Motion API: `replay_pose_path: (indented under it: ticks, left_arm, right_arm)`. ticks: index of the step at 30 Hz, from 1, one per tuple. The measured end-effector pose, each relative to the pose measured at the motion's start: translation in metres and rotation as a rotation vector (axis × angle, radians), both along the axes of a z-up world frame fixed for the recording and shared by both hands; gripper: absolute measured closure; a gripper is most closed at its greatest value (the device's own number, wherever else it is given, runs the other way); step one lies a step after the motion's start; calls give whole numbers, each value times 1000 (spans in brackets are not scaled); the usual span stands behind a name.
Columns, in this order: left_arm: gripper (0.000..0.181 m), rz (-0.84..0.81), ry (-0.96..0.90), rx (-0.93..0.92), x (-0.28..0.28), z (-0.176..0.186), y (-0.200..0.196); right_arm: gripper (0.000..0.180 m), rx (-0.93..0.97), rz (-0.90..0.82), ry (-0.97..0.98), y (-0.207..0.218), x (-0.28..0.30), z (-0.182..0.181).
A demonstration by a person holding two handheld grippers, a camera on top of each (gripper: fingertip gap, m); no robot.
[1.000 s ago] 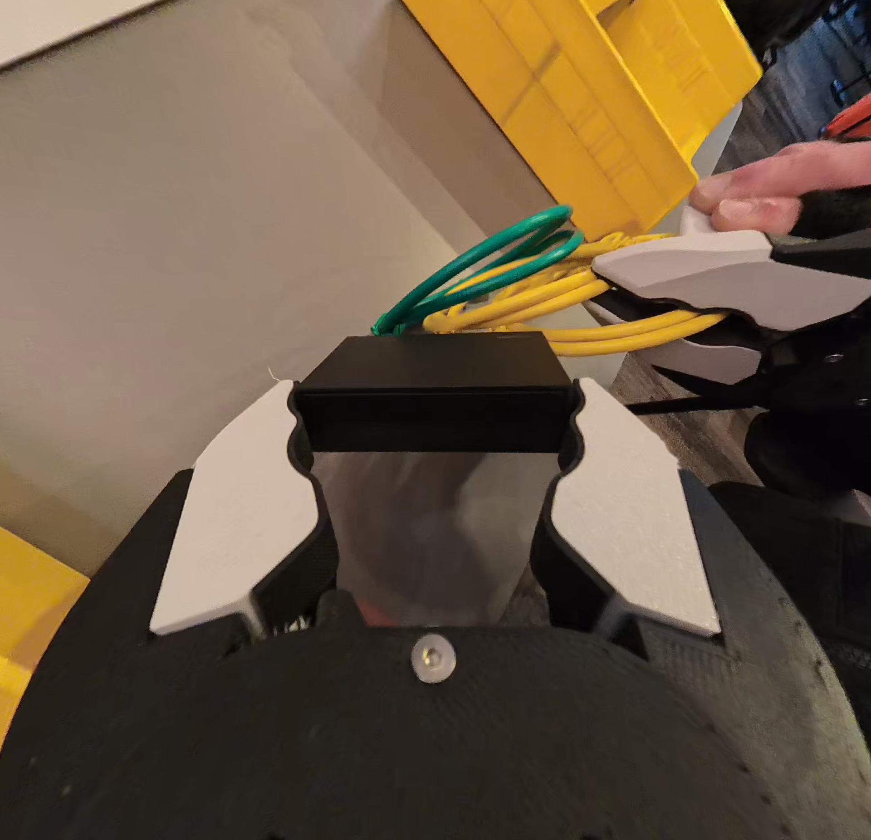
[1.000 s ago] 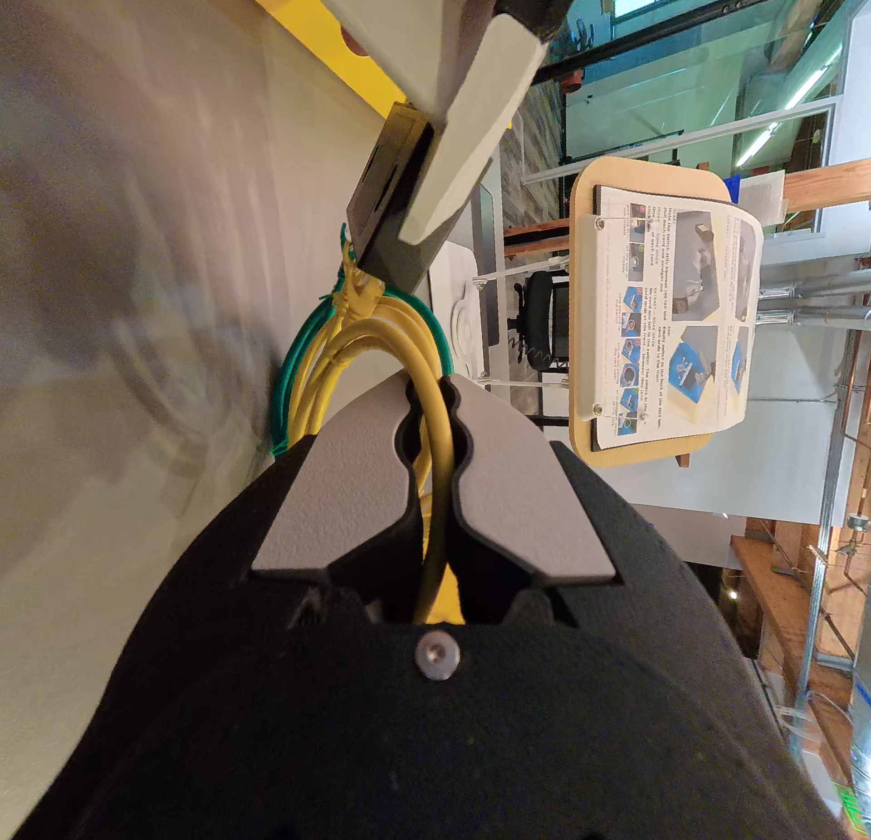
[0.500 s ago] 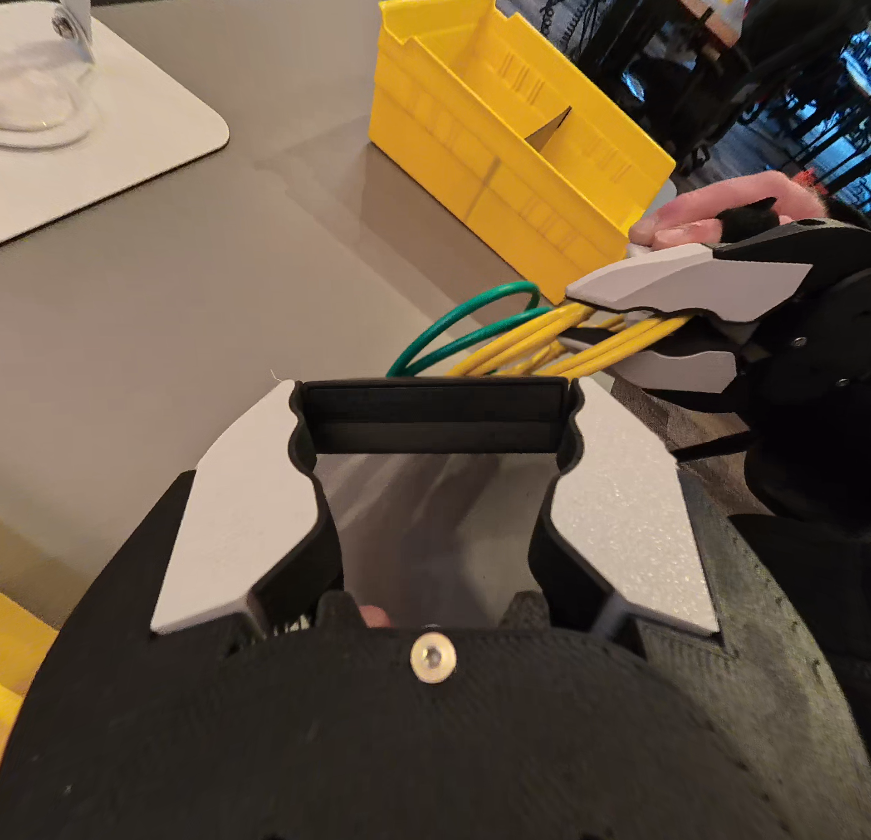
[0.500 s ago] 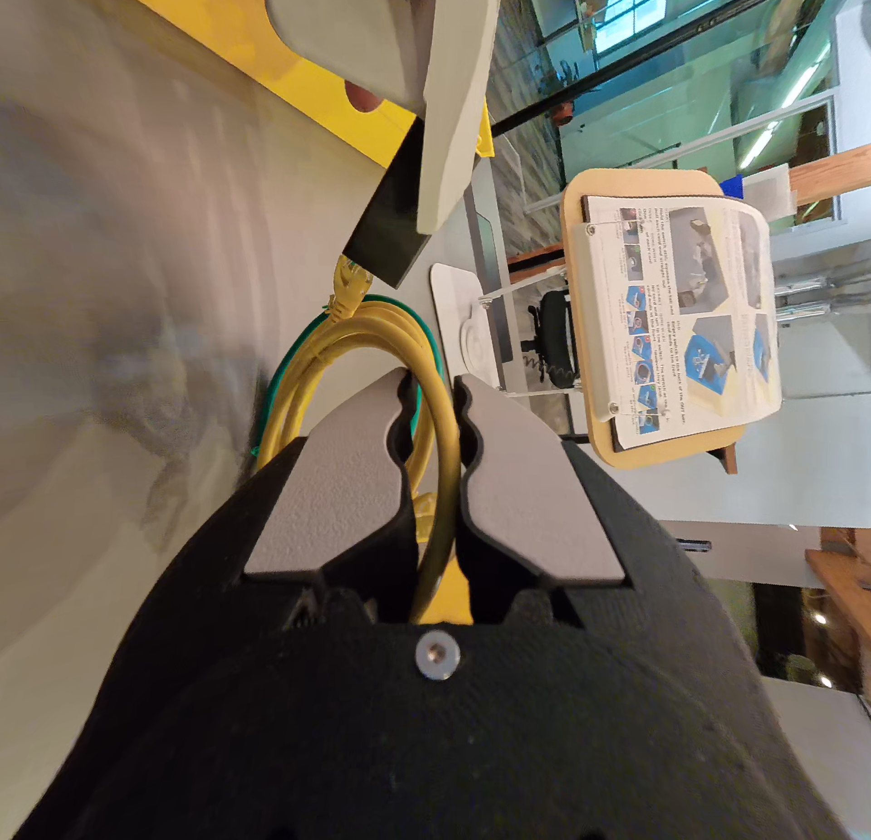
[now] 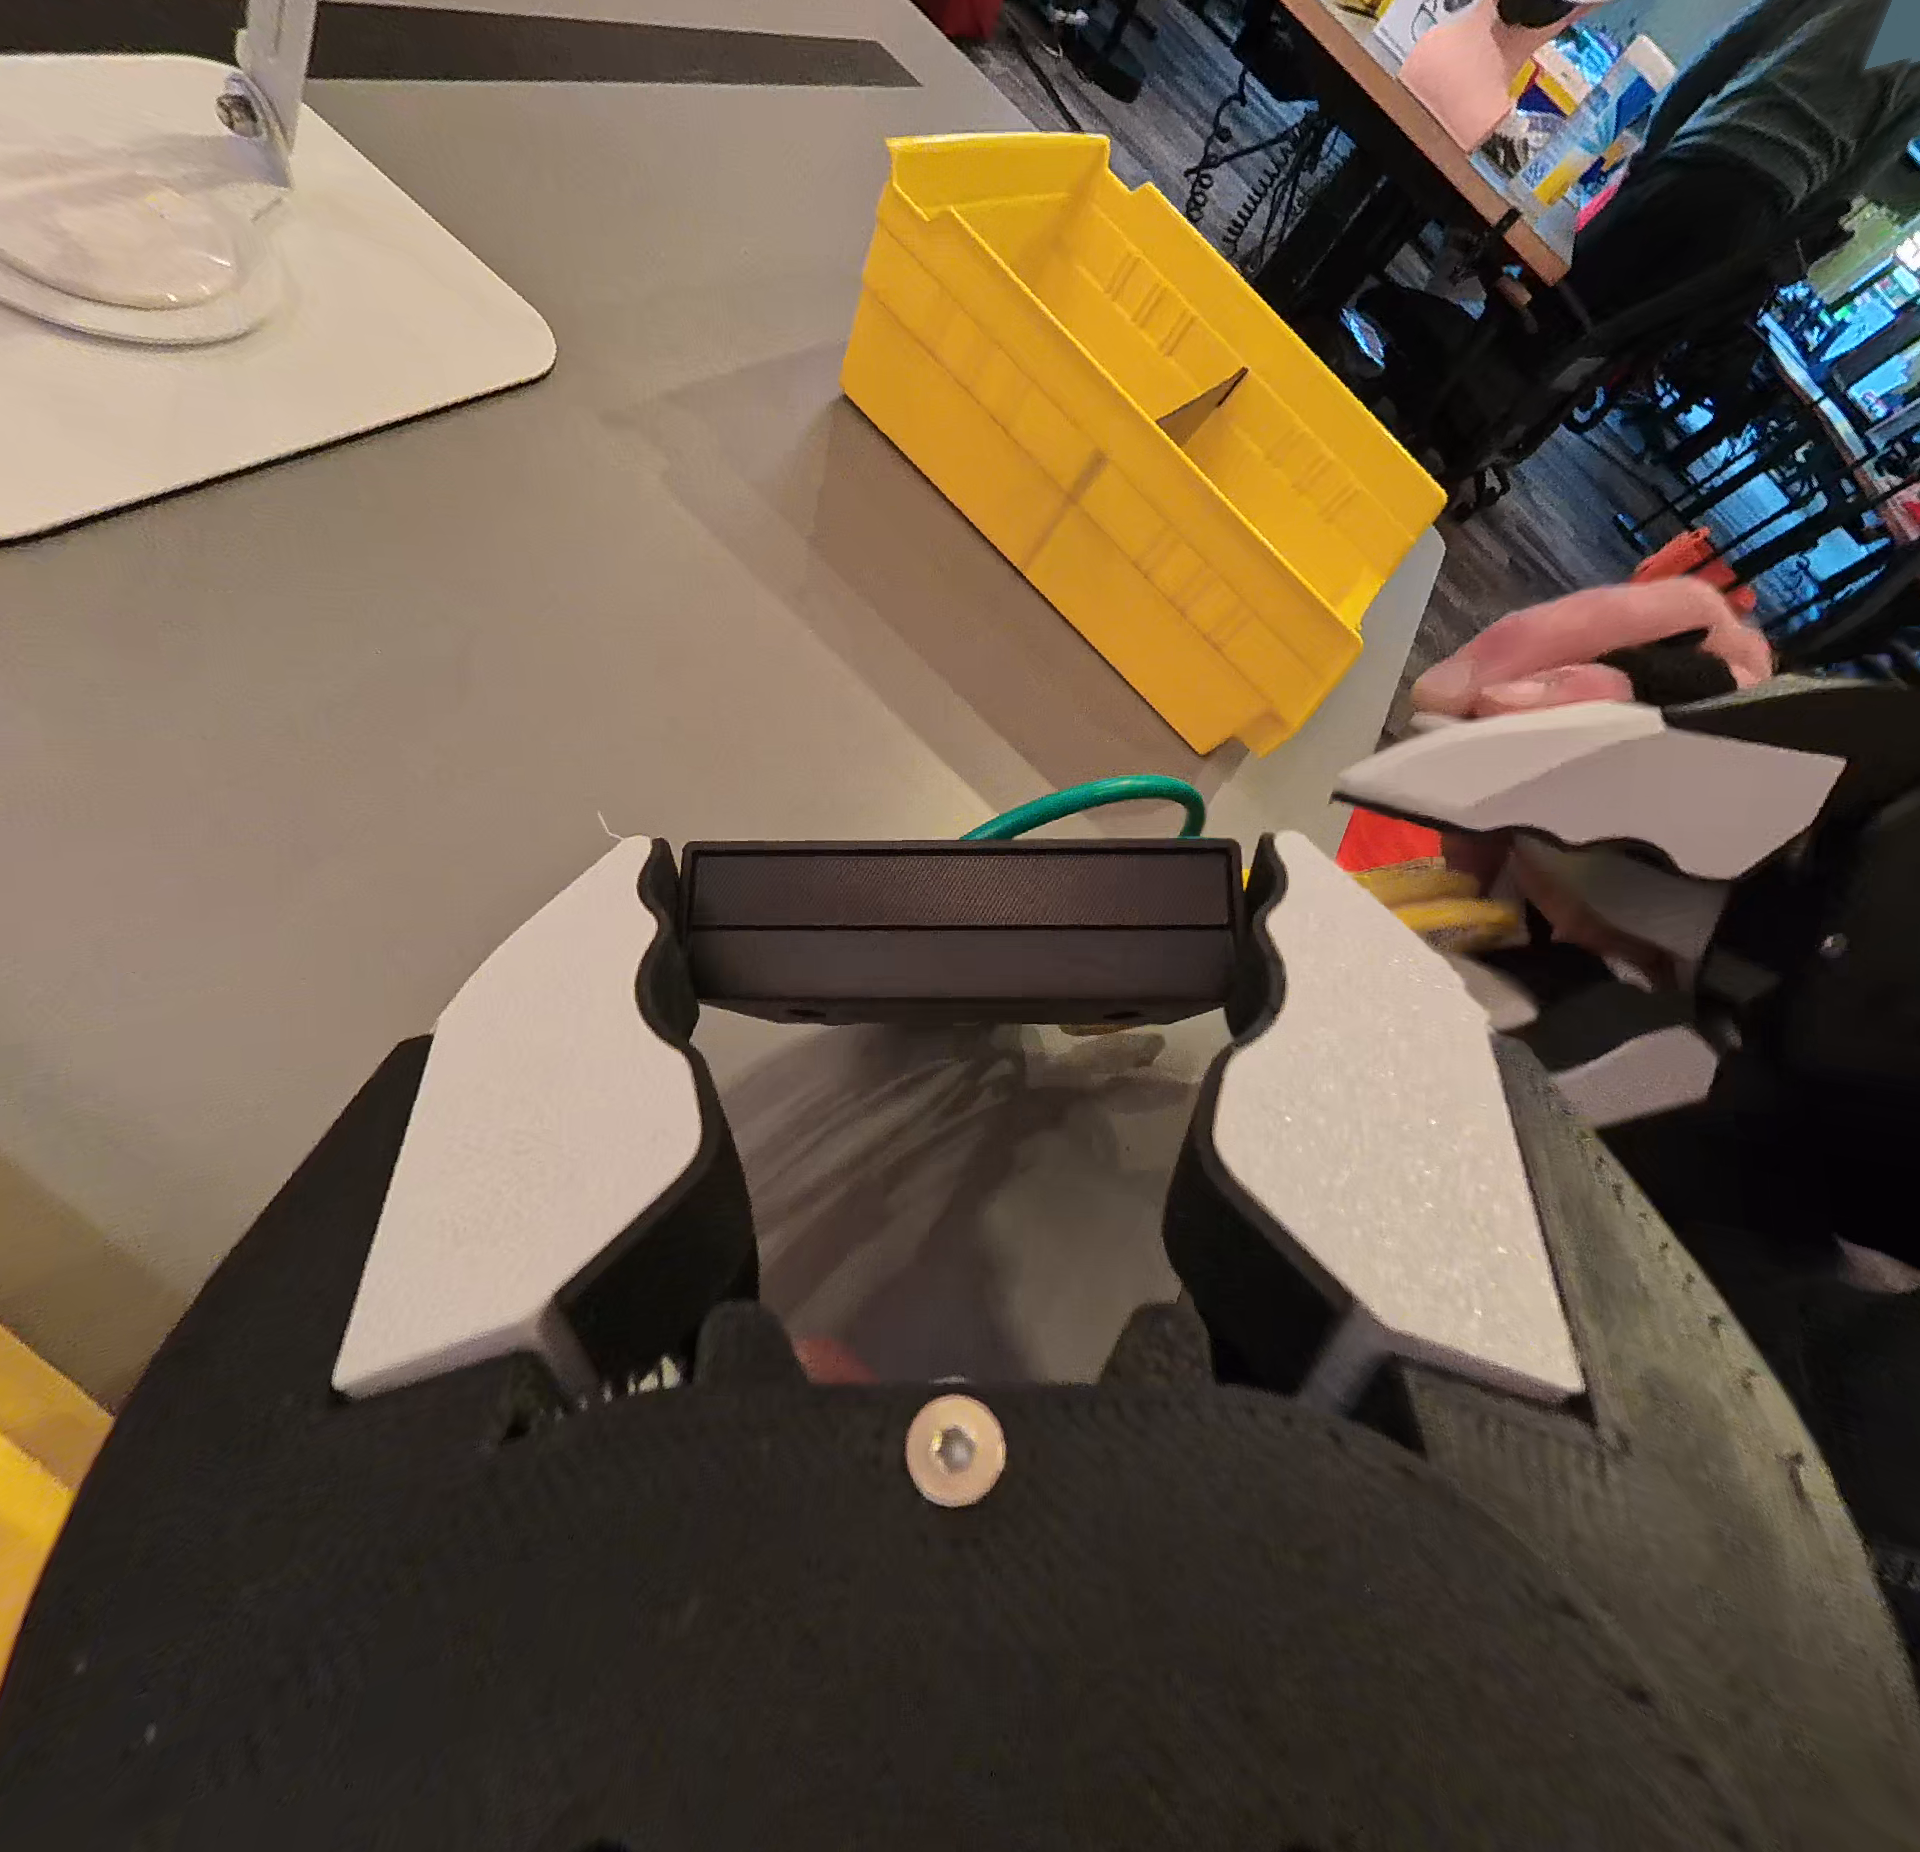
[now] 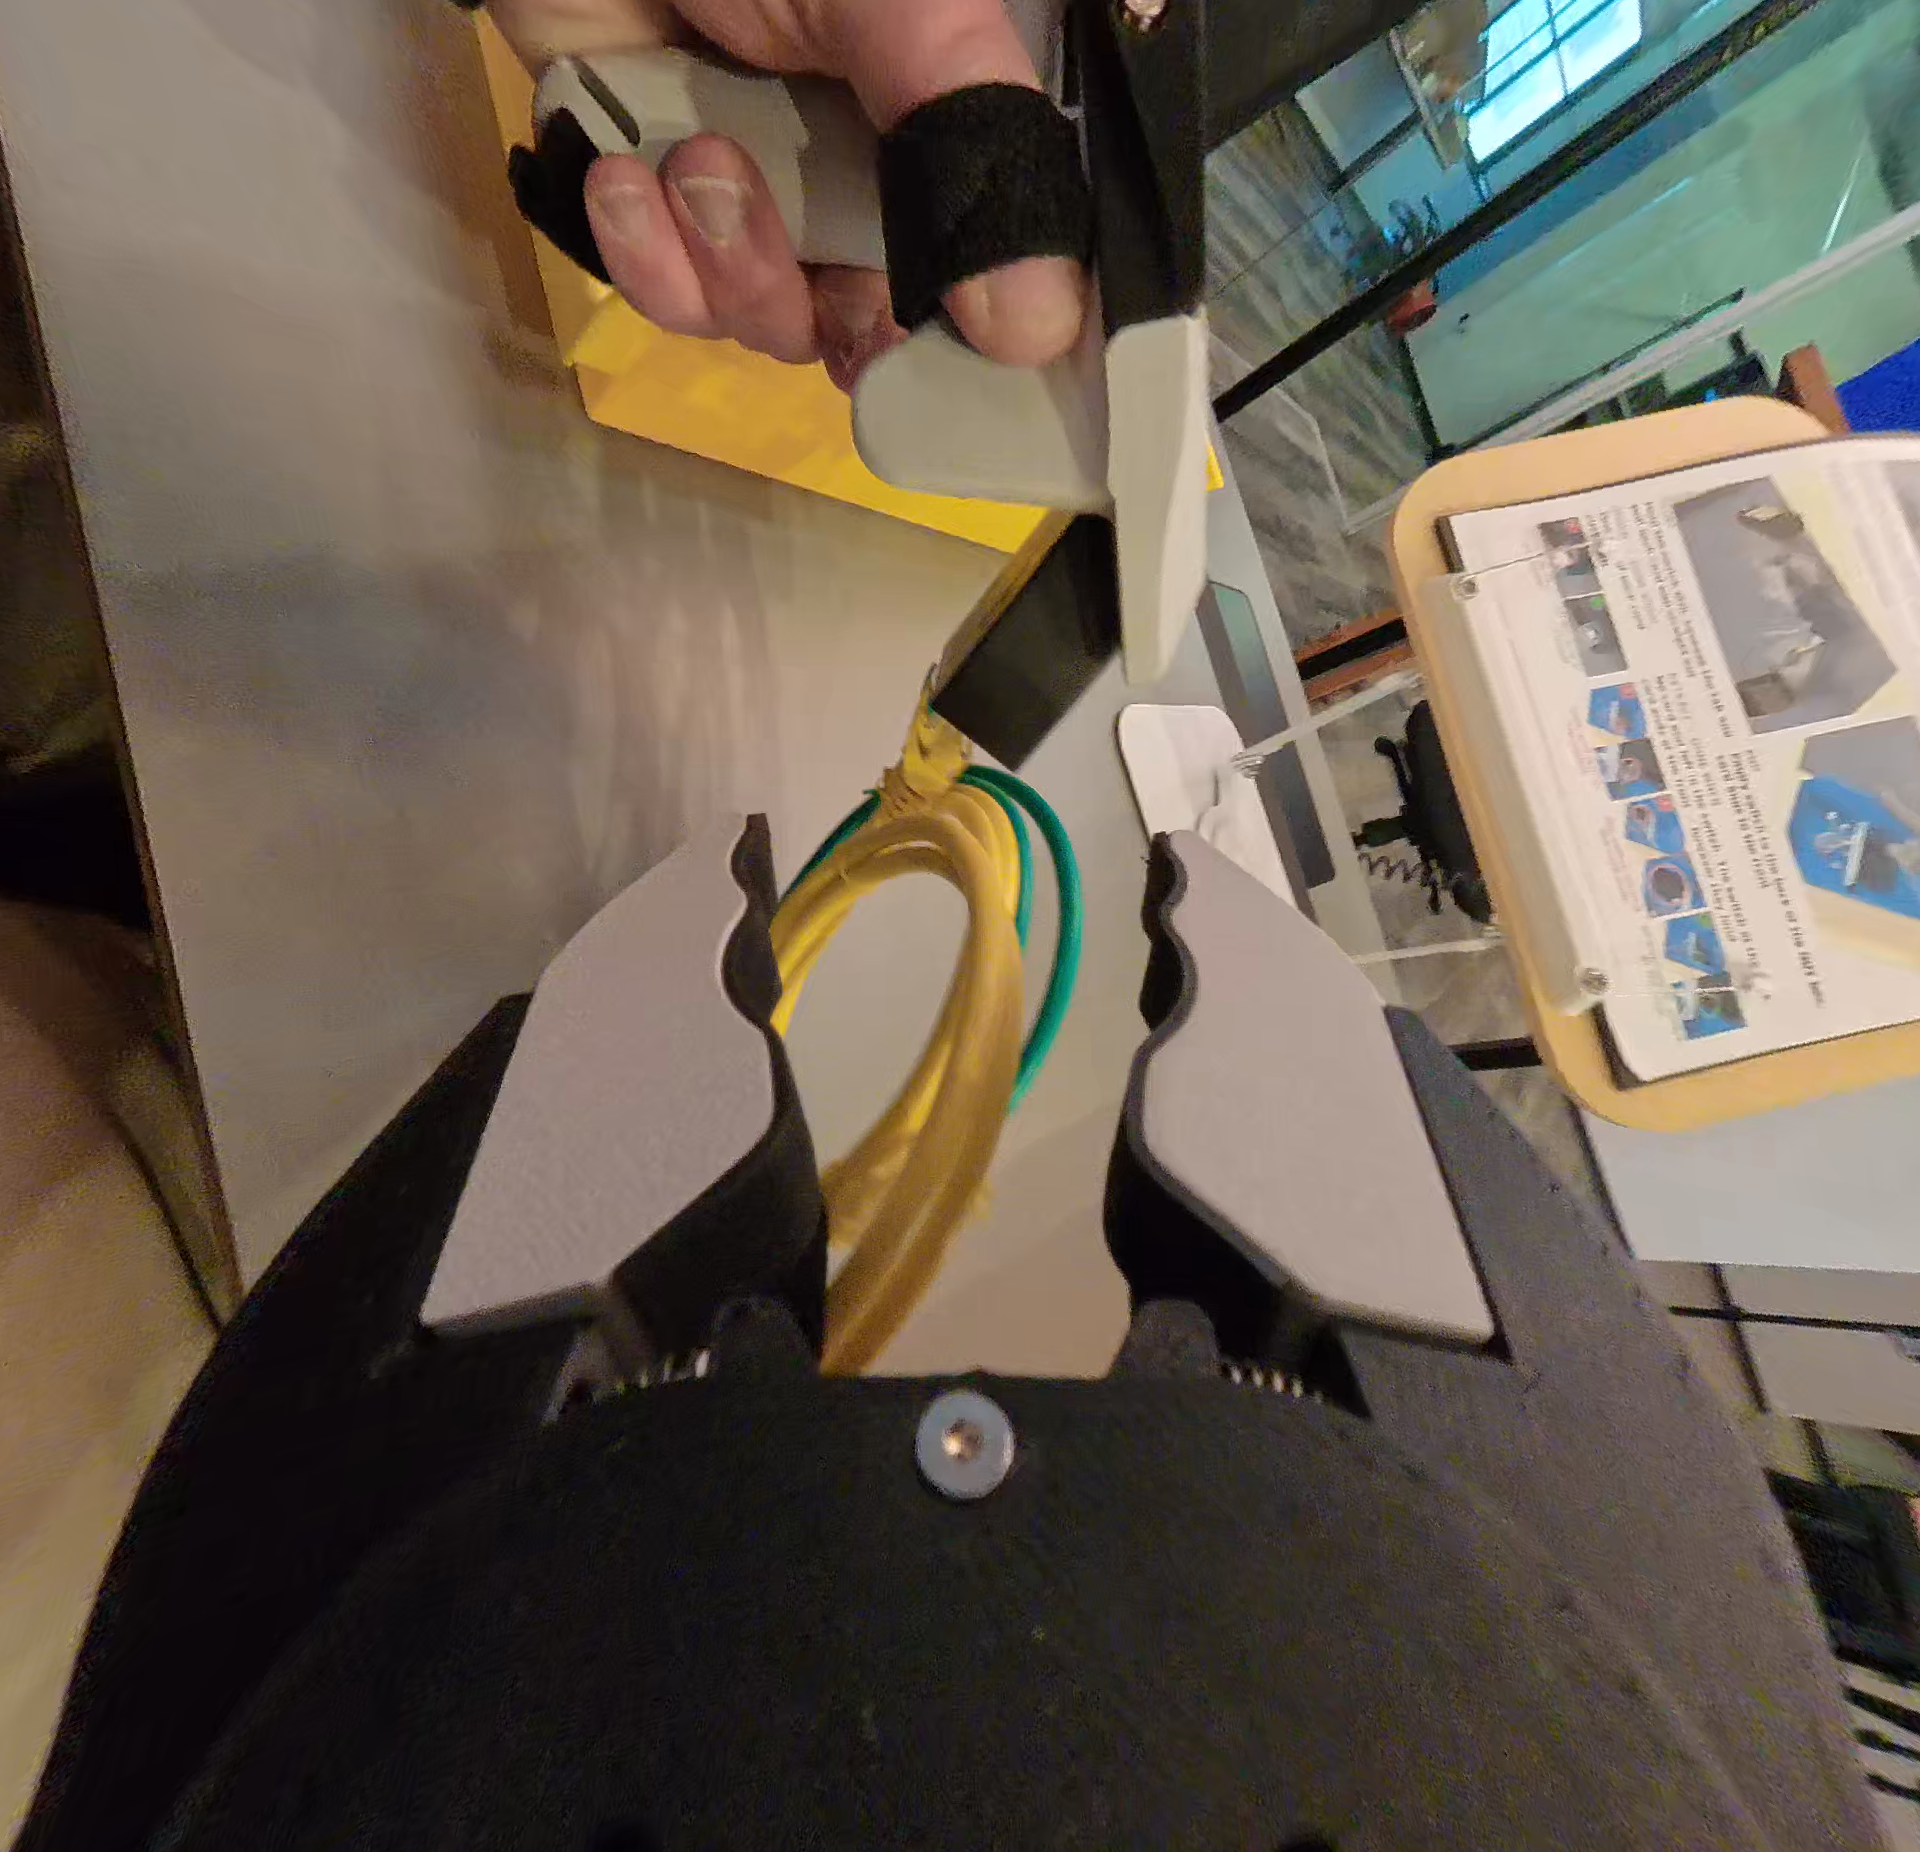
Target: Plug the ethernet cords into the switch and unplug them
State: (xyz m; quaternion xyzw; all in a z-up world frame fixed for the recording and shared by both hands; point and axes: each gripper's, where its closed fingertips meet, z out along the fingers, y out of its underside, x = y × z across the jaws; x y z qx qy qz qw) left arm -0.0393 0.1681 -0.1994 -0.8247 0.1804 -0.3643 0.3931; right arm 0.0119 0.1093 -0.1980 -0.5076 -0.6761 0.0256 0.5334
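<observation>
Grey tabletop (image 5: 436, 680) filling near view. Wooden table (image 5: 1382, 77) and dark chairs (image 5: 1621, 275) sitting far right on grey floor (image 5: 1174, 46). Daylight coming through far window (image 6: 1558, 77).

One switch (image 5: 961, 929), one yellow bin (image 5: 1132, 431), two tongs (image 5: 961, 935) (image 6: 956, 872), one green cord (image 6: 1055, 929), several yellow cords (image 6: 935, 971).

Switch (image 5: 961, 924): matt black plastic casing with fine ribbed texture. Ethernet cords (image 6: 935, 971): smooth yellow and green plastic sheathing; storage bin (image 5: 1132, 431): glossy yellow moulded plastic; table (image 5: 468, 711): smooth grey satin surface. Left gripper (image 5: 958, 955): matt grey fingers (image 5: 540, 1106) with faintly grainy faces, on a rough black printed body.
</observation>
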Motion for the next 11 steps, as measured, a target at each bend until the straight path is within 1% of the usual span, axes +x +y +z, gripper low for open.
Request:
replay_pose_path:
  ticks: [2,4,5,7,9,11]
  left_arm:
    - [80,14,-9,-9,1,1,2]
    - [80,26,19,9,4,3,2]
    - [80,28,42,22,5,5,2]
    - [80,29,60,32,7,9,0]
    - [80,47,77,40,9,11,0]
    - [80,70,107,63,9,12,0]
  right_arm:
    - [110,-43,-21,11,0,-9,-3]
    - [110,-52,-101,-24,12,-12,-10]
    - [125,-52,-128,-47,17,-12,-11]
    - [136,-108,-144,-67,19,-15,-9]
    - [131,-167,-151,-149,24,-16,-16]
    - [130,-234,-136,-193,27,-17,-22]
